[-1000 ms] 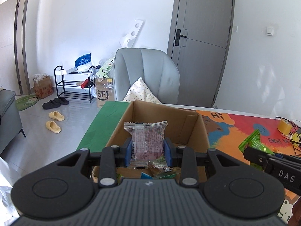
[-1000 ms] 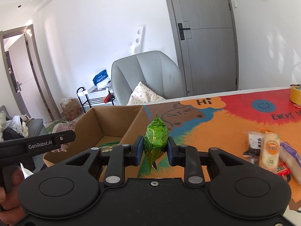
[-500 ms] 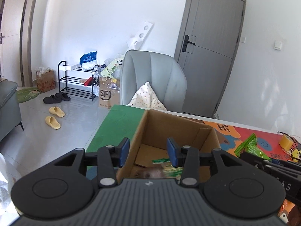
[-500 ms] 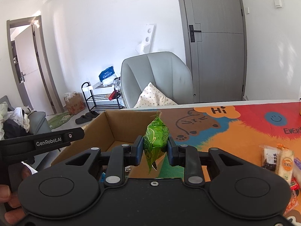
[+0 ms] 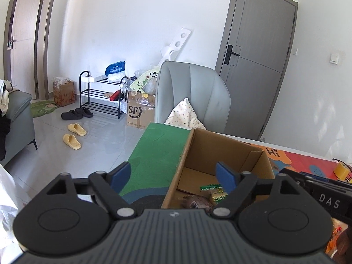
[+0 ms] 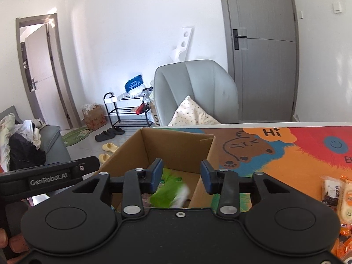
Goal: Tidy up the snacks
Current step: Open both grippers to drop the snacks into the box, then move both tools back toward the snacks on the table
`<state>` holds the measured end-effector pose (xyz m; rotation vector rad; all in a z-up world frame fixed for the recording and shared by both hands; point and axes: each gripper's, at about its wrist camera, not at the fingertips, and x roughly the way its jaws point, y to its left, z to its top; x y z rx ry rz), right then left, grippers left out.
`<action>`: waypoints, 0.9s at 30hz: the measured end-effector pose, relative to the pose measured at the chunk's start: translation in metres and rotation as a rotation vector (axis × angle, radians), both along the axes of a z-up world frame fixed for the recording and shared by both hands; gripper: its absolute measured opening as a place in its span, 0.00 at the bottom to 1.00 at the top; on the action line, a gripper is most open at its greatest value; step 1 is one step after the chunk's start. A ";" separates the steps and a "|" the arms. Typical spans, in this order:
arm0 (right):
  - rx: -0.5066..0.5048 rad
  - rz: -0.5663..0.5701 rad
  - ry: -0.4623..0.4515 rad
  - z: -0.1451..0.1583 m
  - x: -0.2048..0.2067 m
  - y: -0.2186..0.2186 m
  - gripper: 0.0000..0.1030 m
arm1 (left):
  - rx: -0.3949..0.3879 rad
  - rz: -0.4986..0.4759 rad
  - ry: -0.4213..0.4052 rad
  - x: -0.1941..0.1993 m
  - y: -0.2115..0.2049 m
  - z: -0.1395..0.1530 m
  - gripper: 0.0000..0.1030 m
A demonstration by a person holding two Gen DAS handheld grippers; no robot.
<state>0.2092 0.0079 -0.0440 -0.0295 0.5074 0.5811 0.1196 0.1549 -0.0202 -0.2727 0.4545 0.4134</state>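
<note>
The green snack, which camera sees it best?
The right wrist view: the green snack shows as a blurred streak over the box, below the right gripper's open fingers, which have just been opening. The left wrist view shows only other packets in the box, not this snack for certain.

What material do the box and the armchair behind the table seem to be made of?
The box looks like plain corrugated cardboard: matte brown walls with a raw cut edge. The armchair seems upholstered in smooth grey leather or imitation leather: it has stitched panels and a soft sheen, but I cannot tell which.
</note>
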 end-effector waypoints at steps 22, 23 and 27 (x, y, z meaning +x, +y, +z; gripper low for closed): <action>0.039 -0.214 0.041 -0.012 -0.012 -0.098 0.71 | 0.031 -0.118 0.016 0.012 -0.070 -0.001 0.96; 0.040 -0.222 0.042 -0.012 -0.013 -0.102 0.71 | 0.032 -0.125 0.016 0.012 -0.074 -0.001 0.96; 0.044 -0.254 0.045 -0.012 -0.016 -0.121 0.72 | 0.034 -0.154 0.017 0.014 -0.090 -0.002 0.96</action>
